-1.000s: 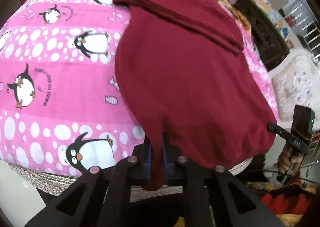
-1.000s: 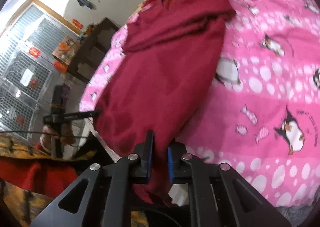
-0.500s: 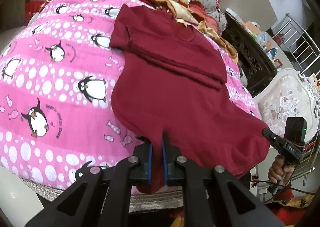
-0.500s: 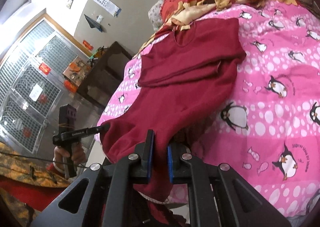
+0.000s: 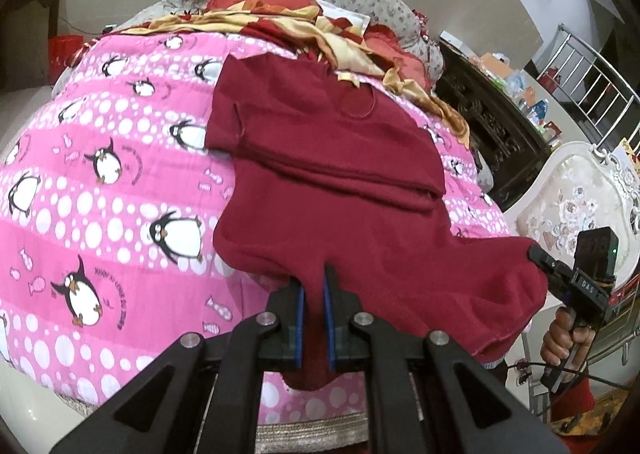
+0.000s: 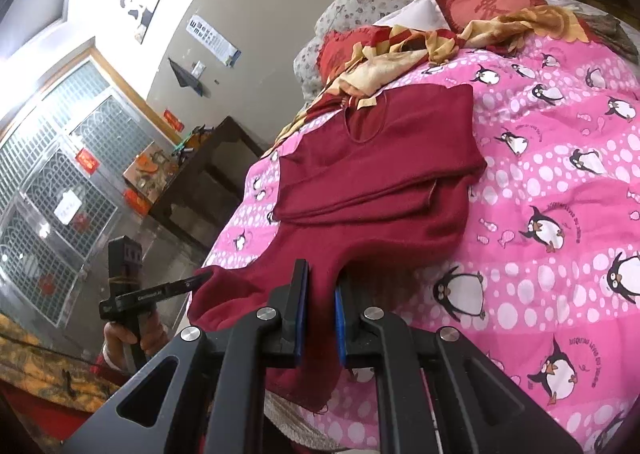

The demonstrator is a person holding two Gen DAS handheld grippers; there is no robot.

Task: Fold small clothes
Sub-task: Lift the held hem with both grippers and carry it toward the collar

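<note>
A dark red shirt [image 5: 320, 190] lies on the pink penguin blanket [image 5: 100, 182], collar at the far end, sleeves folded across the chest. My left gripper [image 5: 313, 294] is shut on the shirt's bottom hem at one corner and holds it raised above the bed. My right gripper [image 6: 320, 286] is shut on the other hem corner; the shirt shows there too [image 6: 372, 190]. Each gripper appears in the other's view, the right one [image 5: 552, 266] and the left one [image 6: 192, 280], pinching the hem.
Red and gold cloths and red cushions [image 5: 280, 10] are piled at the bed's far end. A dark carved cabinet [image 5: 492, 142] and a white upholstered chair [image 5: 572, 206] stand to the right of the bed. Metal window grilles [image 6: 48, 190] are on the left.
Both grippers have lifted the hem up and pulled back, so the lower part of the shirt has come off the blanket and more of the bed is in view.
</note>
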